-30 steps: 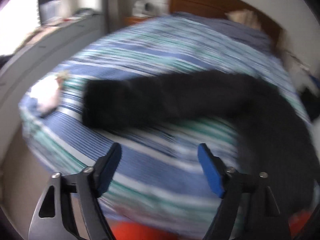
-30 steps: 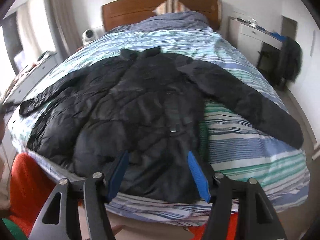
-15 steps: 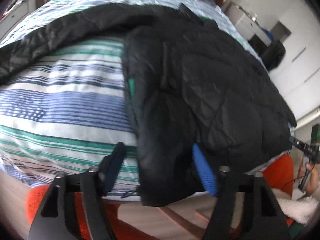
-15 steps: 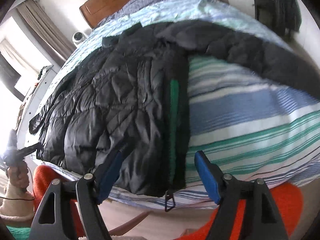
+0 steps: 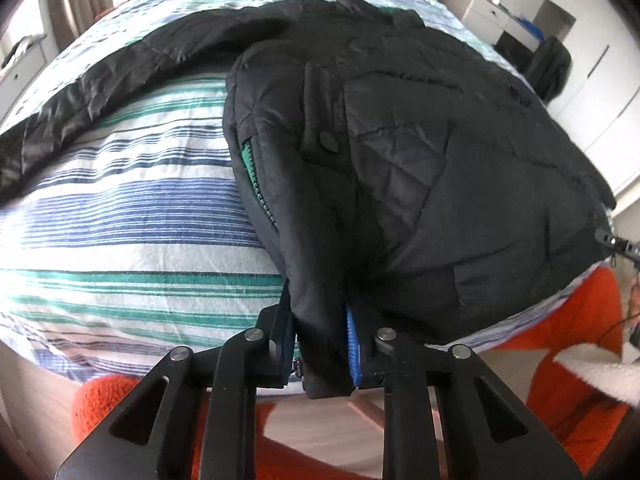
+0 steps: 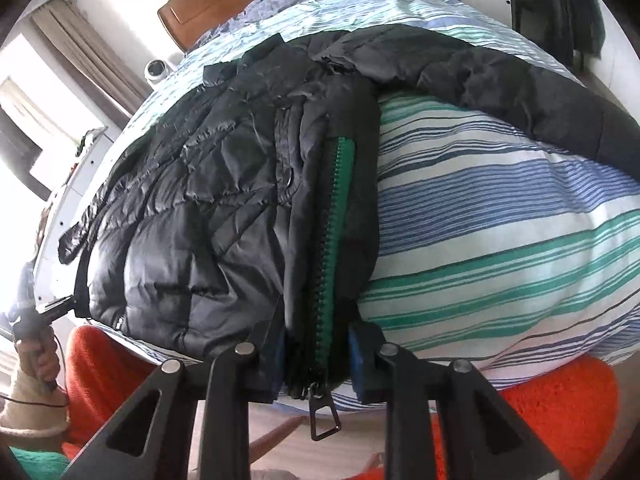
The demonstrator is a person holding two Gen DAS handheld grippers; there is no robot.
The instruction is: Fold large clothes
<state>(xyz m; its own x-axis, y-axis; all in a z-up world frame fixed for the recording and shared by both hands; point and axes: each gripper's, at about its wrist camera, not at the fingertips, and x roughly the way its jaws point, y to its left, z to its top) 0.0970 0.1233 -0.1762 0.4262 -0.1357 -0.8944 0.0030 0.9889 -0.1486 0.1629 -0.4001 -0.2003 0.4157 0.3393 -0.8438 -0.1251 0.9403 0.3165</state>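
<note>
A large black quilted jacket point(image 5: 400, 152) lies spread on a striped bed, collar toward the headboard, sleeves stretched out to both sides. My left gripper point(image 5: 320, 344) is shut on the jacket's bottom left hem corner at the bed's near edge. My right gripper point(image 6: 318, 360) is shut on the jacket point(image 6: 208, 208) at its bottom right hem, on the edge with the green zipper point(image 6: 332, 240); a black zipper pull point(image 6: 320, 416) hangs below the jaws. The right gripper also shows small at the far right of the left wrist view point(image 5: 620, 246).
The bed has a blue, green and white striped cover point(image 5: 120, 216) and a wooden headboard point(image 6: 208, 12). A white dresser point(image 5: 480, 8) and a dark garment hanging point(image 5: 548, 68) stand to the right. My orange sleeves point(image 6: 540, 412) sit below the bed edge.
Both grippers moved down to the jacket's bottom hem corners and closed on them; they were open half a second ago.
</note>
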